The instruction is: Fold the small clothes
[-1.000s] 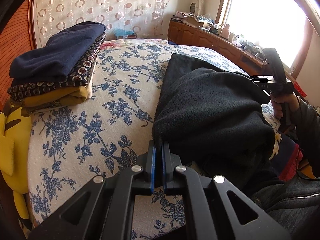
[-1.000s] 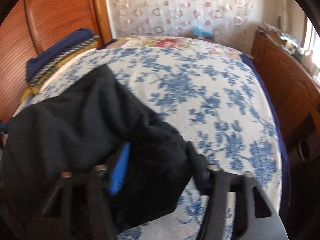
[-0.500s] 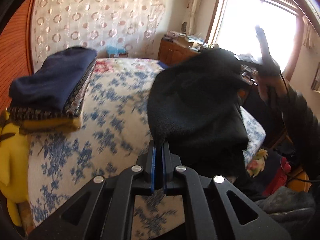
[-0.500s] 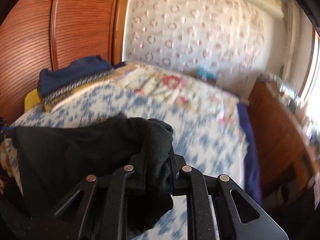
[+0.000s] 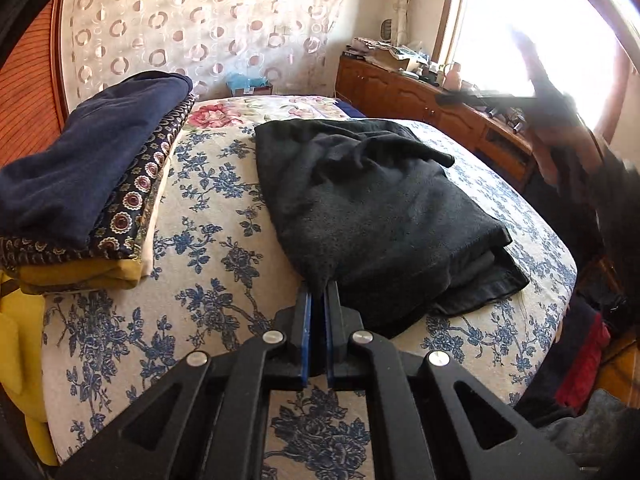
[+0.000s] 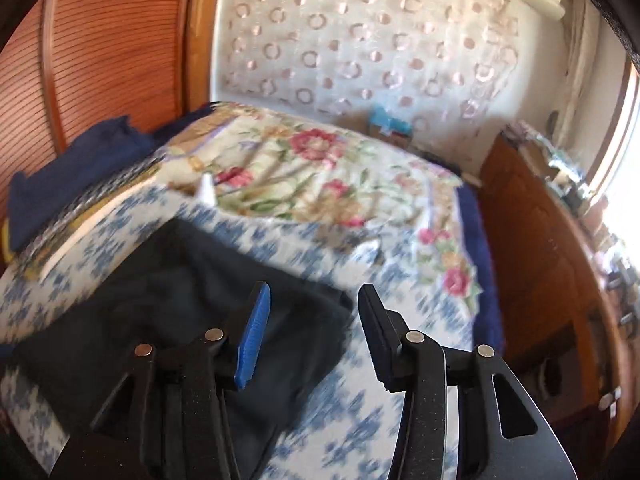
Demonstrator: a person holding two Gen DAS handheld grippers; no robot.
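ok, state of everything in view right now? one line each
left gripper: shut on the near corner of the black garment
right gripper: open, holding nothing, lifted above the bed
black garment: folded over, lying on the bed, lower layer sticking out at its right edge
stack of folded clothes: piled at the bed's left side, navy piece on top
floral bedspread: spread flat under both
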